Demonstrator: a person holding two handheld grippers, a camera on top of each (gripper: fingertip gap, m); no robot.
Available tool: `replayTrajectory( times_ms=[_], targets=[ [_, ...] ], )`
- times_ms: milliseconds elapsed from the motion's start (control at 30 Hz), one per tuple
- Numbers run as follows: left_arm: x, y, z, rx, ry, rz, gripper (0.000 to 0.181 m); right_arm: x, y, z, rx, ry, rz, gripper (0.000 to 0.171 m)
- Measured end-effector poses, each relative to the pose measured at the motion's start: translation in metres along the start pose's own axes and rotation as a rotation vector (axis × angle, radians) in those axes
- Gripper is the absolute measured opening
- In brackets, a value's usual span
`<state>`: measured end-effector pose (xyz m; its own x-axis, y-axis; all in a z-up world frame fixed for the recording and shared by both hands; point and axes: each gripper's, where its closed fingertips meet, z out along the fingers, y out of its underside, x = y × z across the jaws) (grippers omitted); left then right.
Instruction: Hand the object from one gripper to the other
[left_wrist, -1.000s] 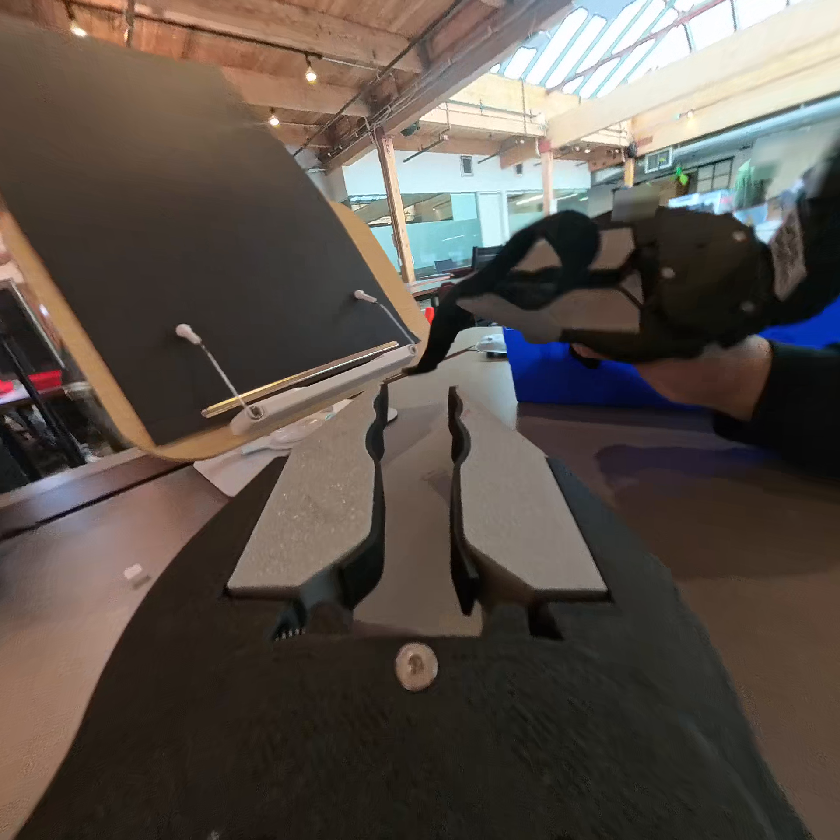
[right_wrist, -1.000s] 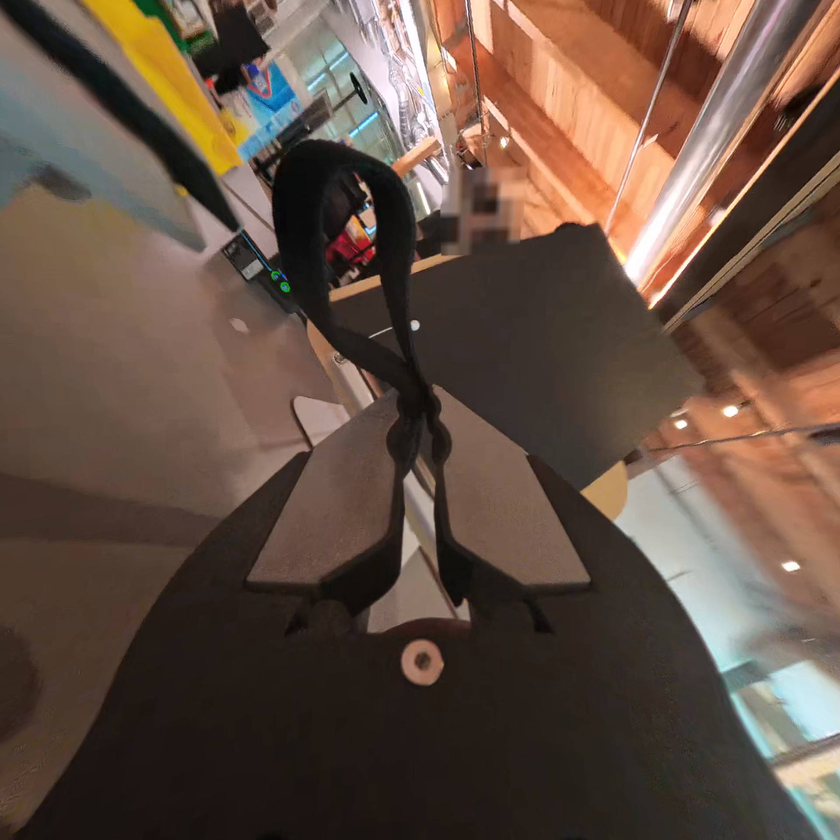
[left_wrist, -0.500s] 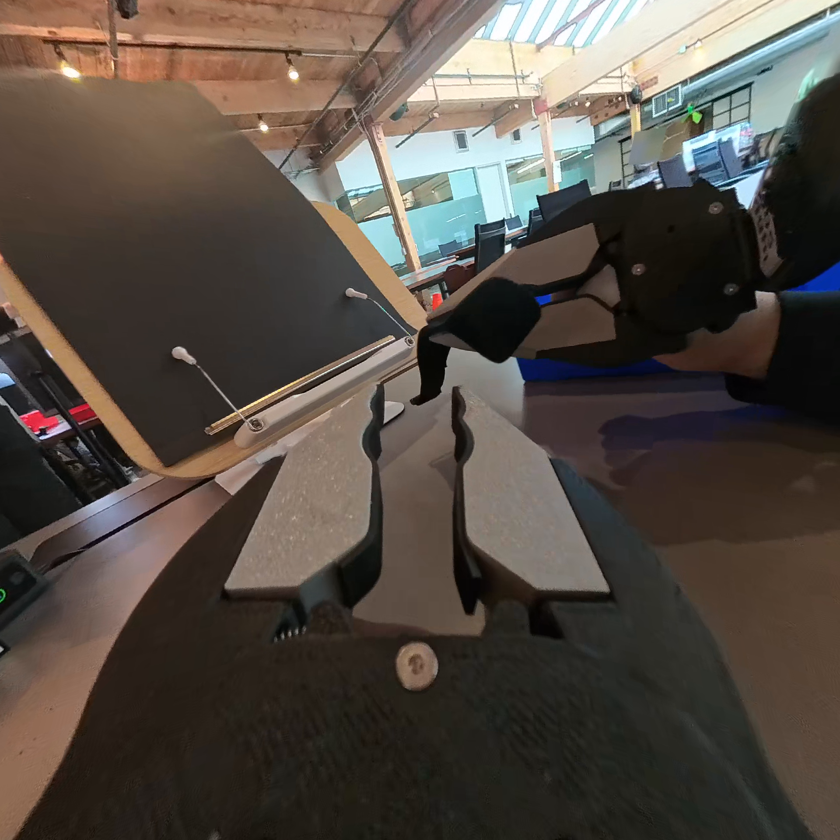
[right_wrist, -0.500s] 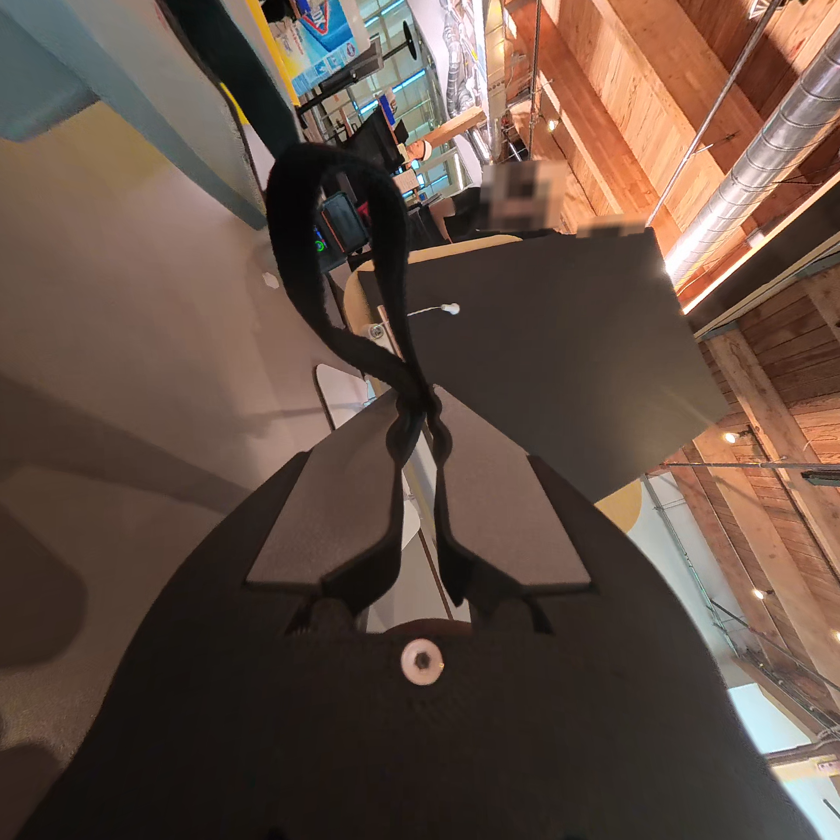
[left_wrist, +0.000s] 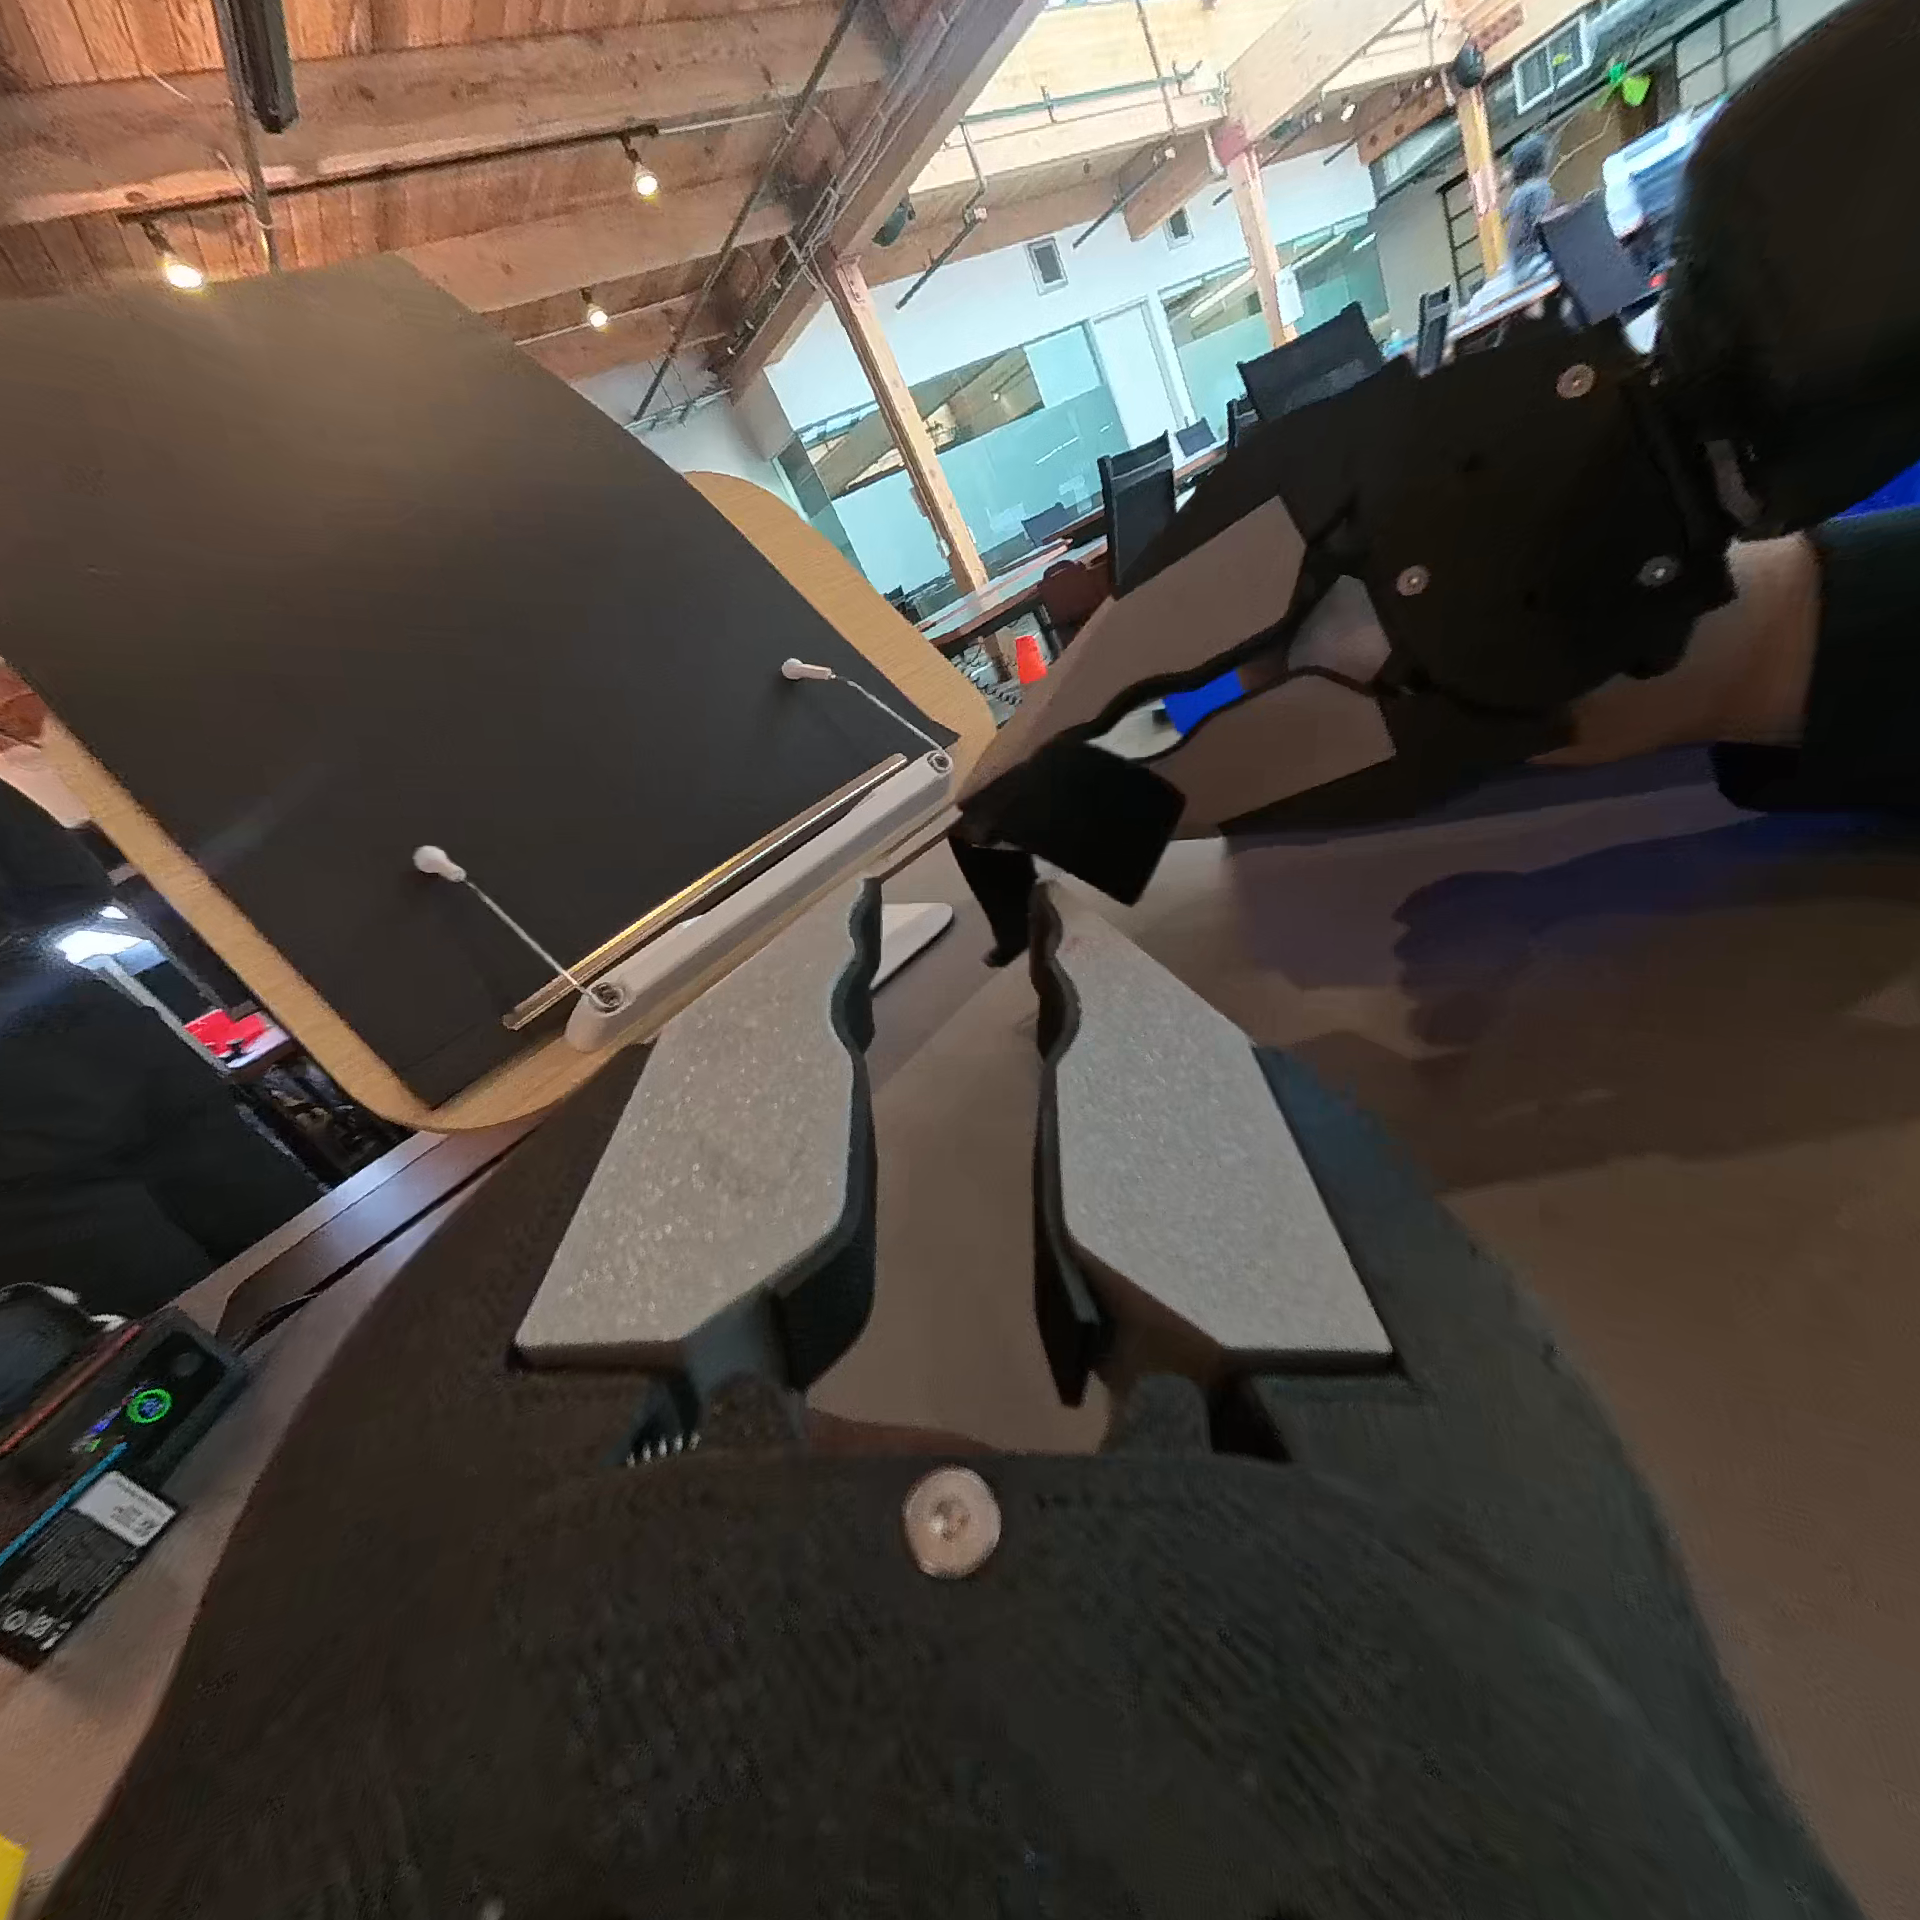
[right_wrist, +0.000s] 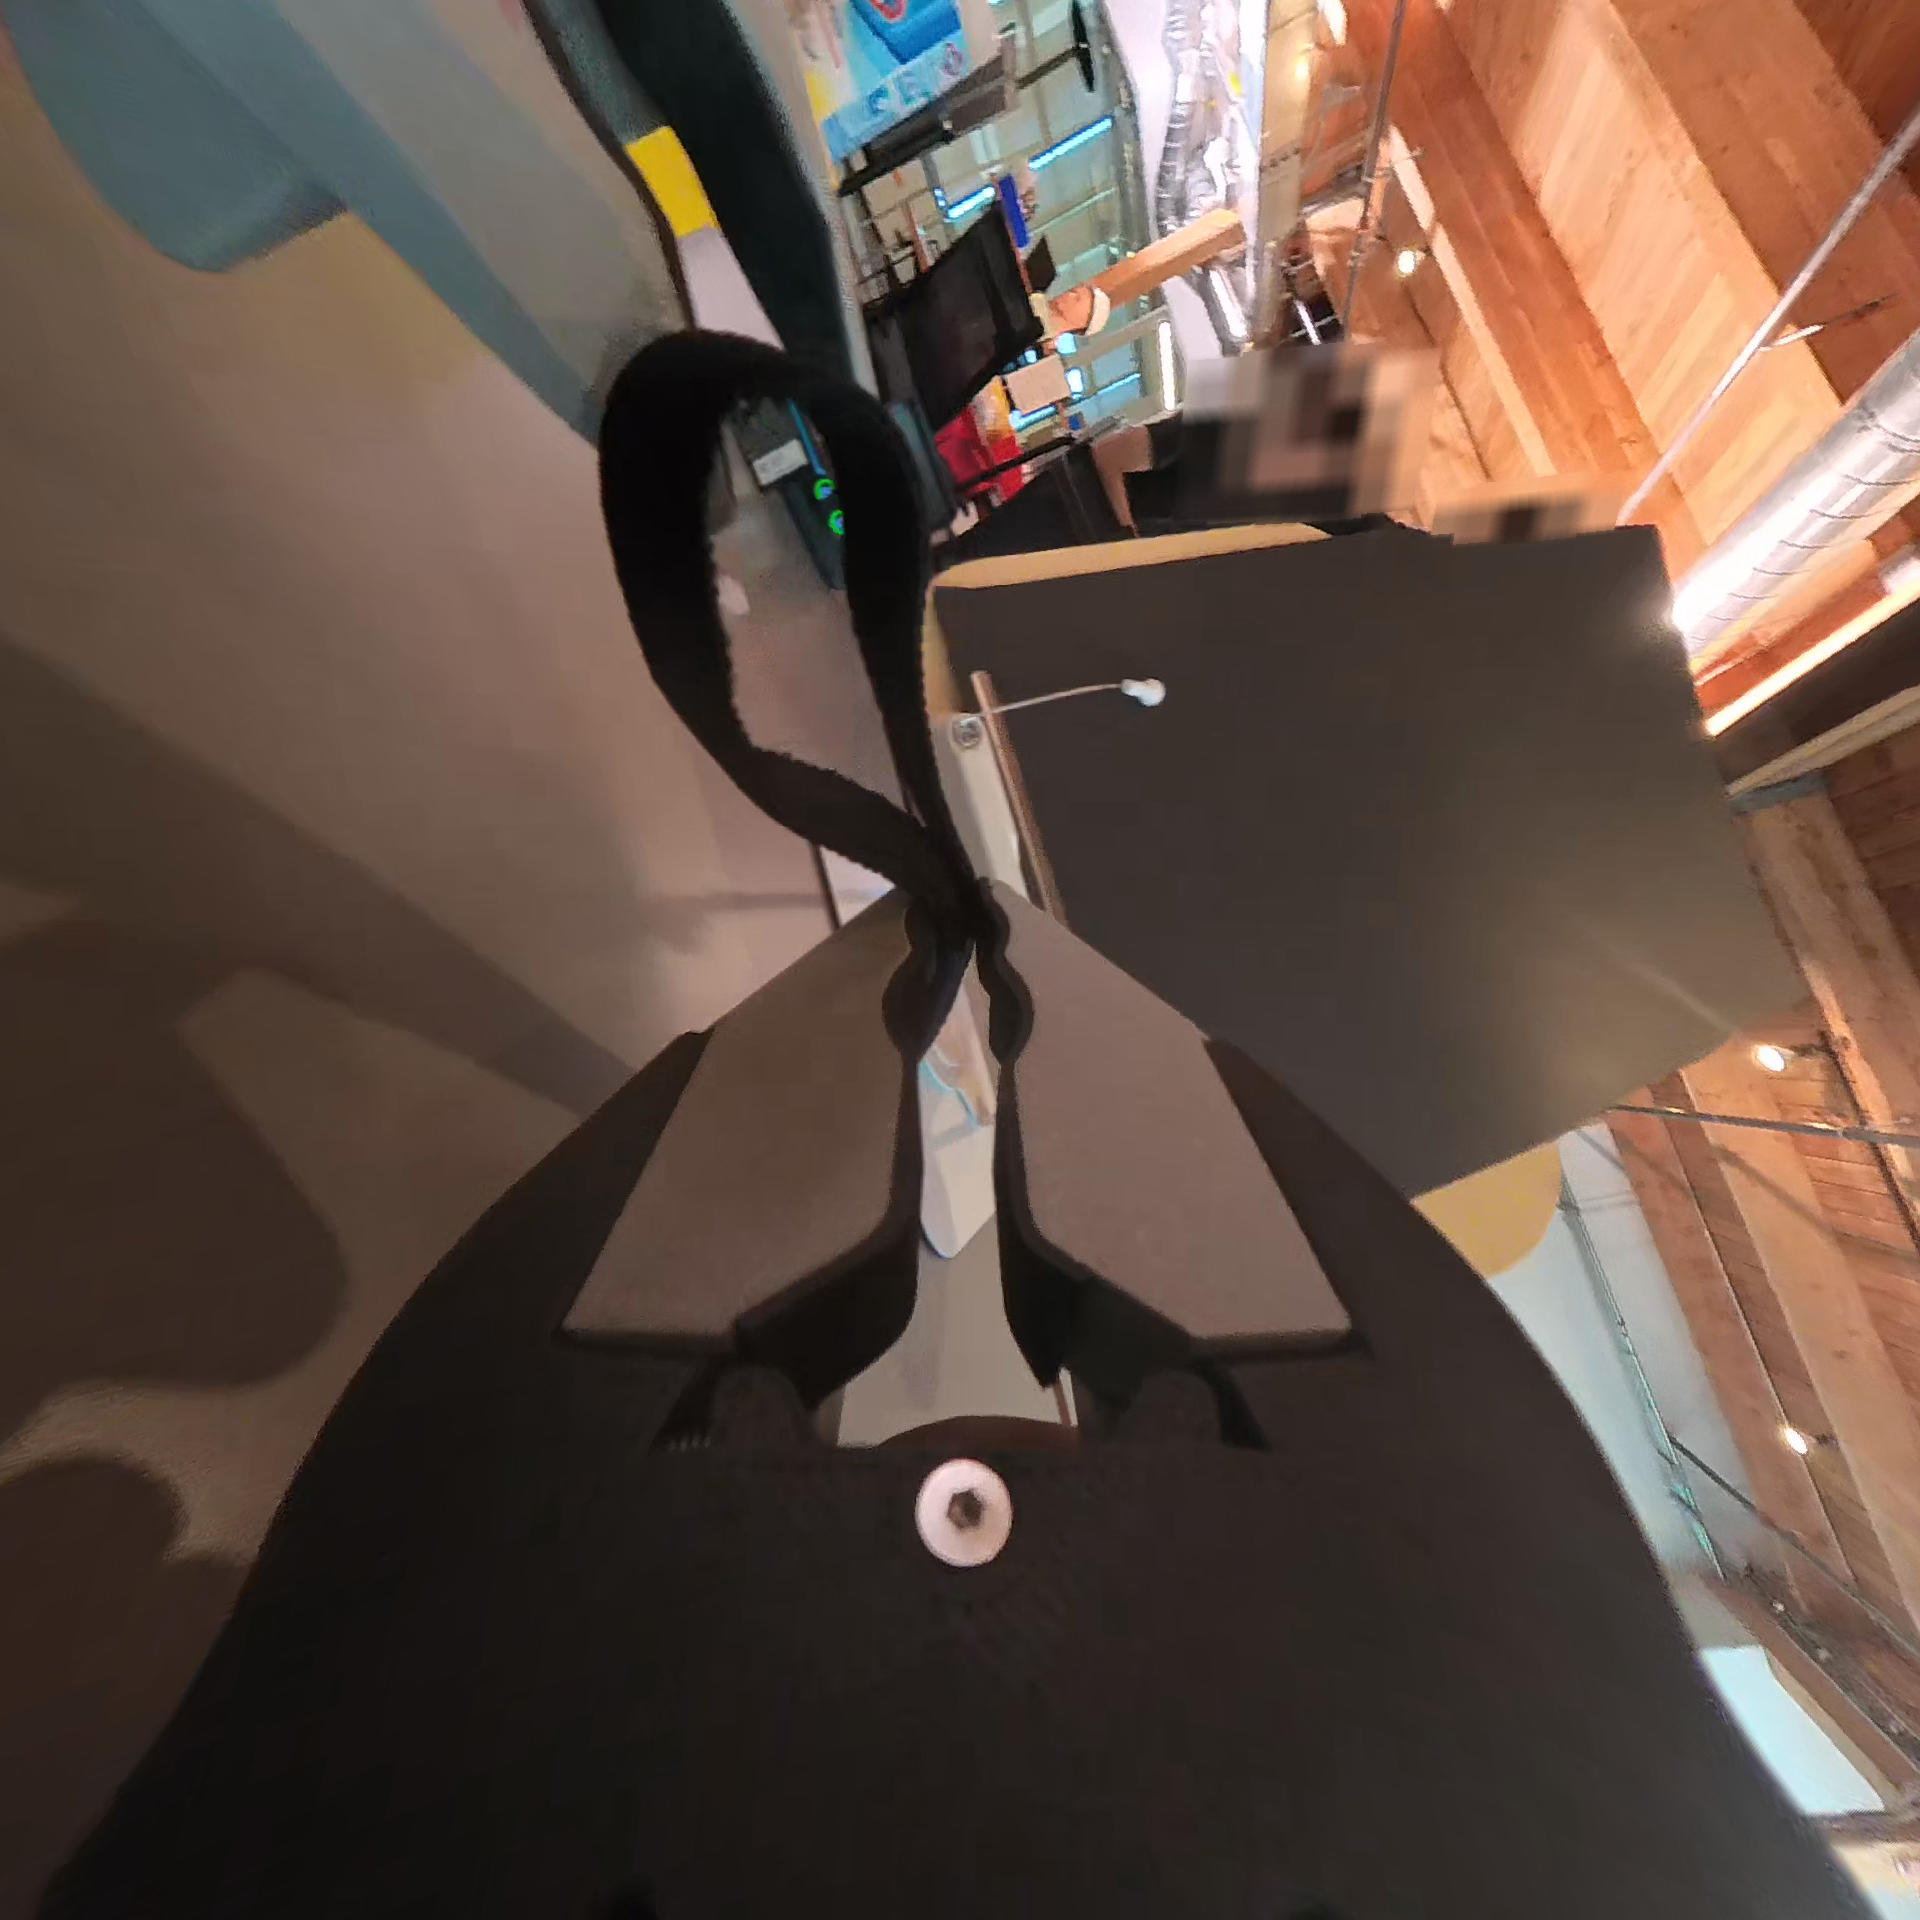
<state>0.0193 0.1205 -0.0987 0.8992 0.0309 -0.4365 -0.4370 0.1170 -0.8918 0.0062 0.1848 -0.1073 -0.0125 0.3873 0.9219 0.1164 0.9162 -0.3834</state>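
The object is a black fabric strap (right_wrist: 665, 582). My right gripper (right_wrist: 961, 914) is shut on it near its fingertips, and the strap loops out ahead of them. In the left wrist view the right gripper (left_wrist: 1013, 790) comes in from the upper right, held by a hand. There the strap (left_wrist: 1081, 816) is bunched at its tips, with one end hanging down just in front of my left gripper (left_wrist: 951, 925). The left gripper is open and empty, low over the table (left_wrist: 1610, 1091). I cannot tell whether the strap end touches its fingers.
A tilted book stand with a black board and a wooden rim (left_wrist: 416, 644) stands close on the left, and it also shows in the right wrist view (right_wrist: 1351, 831). A small device with green lights (left_wrist: 135, 1423) lies at the lower left. A person in black (left_wrist: 94, 1101) is behind the table. The tips of one gripper are about 7 cm away from the tips of the other.
The right gripper with the strap has come down and nearer to the left gripper's tips. The strap end now hangs right in front of the open left fingers. Both grips are unchanged.
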Motion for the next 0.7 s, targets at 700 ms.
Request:
replayTrajectory(
  times_ms=[700],
  targets=[
    [0.025, 0.002, 0.002, -0.022, 0.073, 0.148, 0.028, 0.005, 0.000, 0.000, 0.000, 0.044, -0.063, 0.003]
  ],
)
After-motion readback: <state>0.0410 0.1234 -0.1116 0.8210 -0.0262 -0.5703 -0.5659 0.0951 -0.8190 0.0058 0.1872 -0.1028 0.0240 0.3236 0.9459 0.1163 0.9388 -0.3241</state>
